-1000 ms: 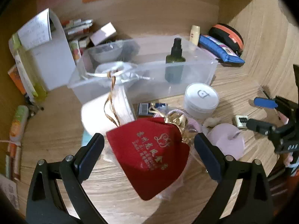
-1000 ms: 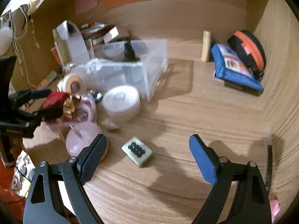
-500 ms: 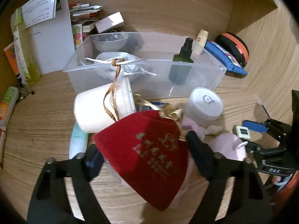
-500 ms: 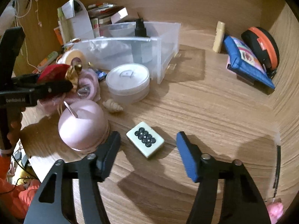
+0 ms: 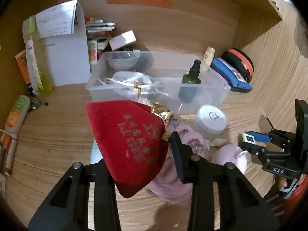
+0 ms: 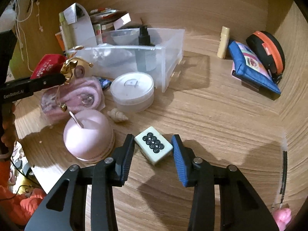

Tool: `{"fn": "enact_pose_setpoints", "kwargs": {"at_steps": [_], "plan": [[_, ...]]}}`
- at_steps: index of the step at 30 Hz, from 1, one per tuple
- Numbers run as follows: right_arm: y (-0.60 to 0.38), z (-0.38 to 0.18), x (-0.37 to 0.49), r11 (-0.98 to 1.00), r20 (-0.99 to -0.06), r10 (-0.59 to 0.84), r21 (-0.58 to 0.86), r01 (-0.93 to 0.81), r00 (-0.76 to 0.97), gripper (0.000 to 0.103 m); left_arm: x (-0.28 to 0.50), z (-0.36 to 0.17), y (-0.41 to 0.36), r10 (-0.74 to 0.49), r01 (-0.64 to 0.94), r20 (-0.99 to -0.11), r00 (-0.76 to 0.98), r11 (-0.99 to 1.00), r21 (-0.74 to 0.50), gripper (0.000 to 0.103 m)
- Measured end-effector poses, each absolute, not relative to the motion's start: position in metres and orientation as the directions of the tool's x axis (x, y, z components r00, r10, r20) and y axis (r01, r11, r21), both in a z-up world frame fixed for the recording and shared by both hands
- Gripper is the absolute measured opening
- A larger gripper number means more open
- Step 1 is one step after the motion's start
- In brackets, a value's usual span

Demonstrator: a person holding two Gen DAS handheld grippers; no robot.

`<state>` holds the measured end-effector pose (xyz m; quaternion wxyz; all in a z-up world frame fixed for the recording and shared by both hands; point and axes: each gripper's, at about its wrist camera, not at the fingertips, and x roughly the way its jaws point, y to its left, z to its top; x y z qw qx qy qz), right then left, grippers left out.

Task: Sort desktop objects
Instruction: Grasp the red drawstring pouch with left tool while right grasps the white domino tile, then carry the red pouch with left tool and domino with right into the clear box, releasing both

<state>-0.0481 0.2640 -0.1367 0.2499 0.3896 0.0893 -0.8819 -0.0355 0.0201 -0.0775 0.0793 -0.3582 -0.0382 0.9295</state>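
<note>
- The right gripper (image 6: 153, 150) sits low over the wooden bench (image 6: 221, 119), jaws apart on either side of a mahjong tile (image 6: 153, 146); the tile lies flat on the bench between the blue pads, and whether they touch it cannot be told.
- The left gripper (image 5: 138, 154) is clamped on a red velvet pouch (image 5: 129, 142) with gold lettering, held up off the bench; its gold-trimmed neck points toward the bin.
- Just left of the tile stands a pink dome-shaped item (image 6: 87, 134), and beyond that a small seashell (image 6: 117, 115).
- Under the pouch lies a bundle of pink fabric in clear wrap (image 6: 75, 96).
- A round white lidded jar (image 6: 132, 91) stands beside the bundle, just in front of the clear plastic bin (image 6: 169, 57).
- The bin holds a dark green spray bottle (image 5: 190, 80), a white drawstring bag (image 5: 130, 80) and a clear bowl (image 5: 123, 60).
- Far right, against the back wall, rest a cream tube (image 6: 223, 42), a blue zip pouch (image 6: 254, 67) and a black-and-orange case (image 6: 267, 48).
- Far left, papers and boxes (image 5: 63, 44) lean in the corner.
</note>
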Motion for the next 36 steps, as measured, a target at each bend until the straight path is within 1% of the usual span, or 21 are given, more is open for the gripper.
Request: {"fn": "enact_pose_setpoints", "kwargs": {"at_steps": [2, 7, 9, 11, 12, 20, 36], "plan": [[0.266, -0.132, -0.048, -0.862, -0.724, -0.376, 0.043, 0.506, -0.578, 0.036, -0.033, -0.073, 0.018, 0.172, -0.119, -0.649, -0.741, -0.985, -0.124, 0.032], [0.269, -0.12, -0.049, -0.867, -0.703, -0.381, 0.046, 0.496, -0.601, 0.036, -0.026, -0.06, 0.01, 0.154, -0.1, -0.612, -0.776, -0.987, -0.122, 0.031], [0.27, -0.114, -0.05, -0.868, -0.691, -0.387, 0.049, 0.494, -0.61, 0.036, -0.024, -0.056, 0.007, 0.15, -0.095, -0.601, -0.785, -0.988, -0.123, 0.025], [0.269, -0.109, -0.05, -0.869, -0.681, -0.389, 0.049, 0.492, -0.62, 0.036, -0.024, -0.052, 0.002, 0.145, -0.086, -0.593, -0.792, -0.988, -0.126, 0.014], [0.269, -0.107, -0.051, -0.869, -0.675, -0.392, 0.05, 0.492, -0.625, 0.036, -0.025, -0.051, 0.0, 0.149, -0.088, -0.592, -0.792, -0.988, -0.13, 0.013], [0.26, -0.09, -0.055, -0.855, -0.643, -0.424, 0.051, 0.516, -0.638, 0.036, -0.02, -0.042, -0.008, 0.118, -0.071, -0.563, -0.818, -0.992, -0.105, 0.01], [0.229, -0.052, -0.075, -0.824, -0.58, -0.479, 0.036, 0.566, -0.659, 0.036, -0.035, -0.001, -0.026, 0.142, -0.085, -0.505, -0.851, -0.987, -0.133, 0.01]]}}
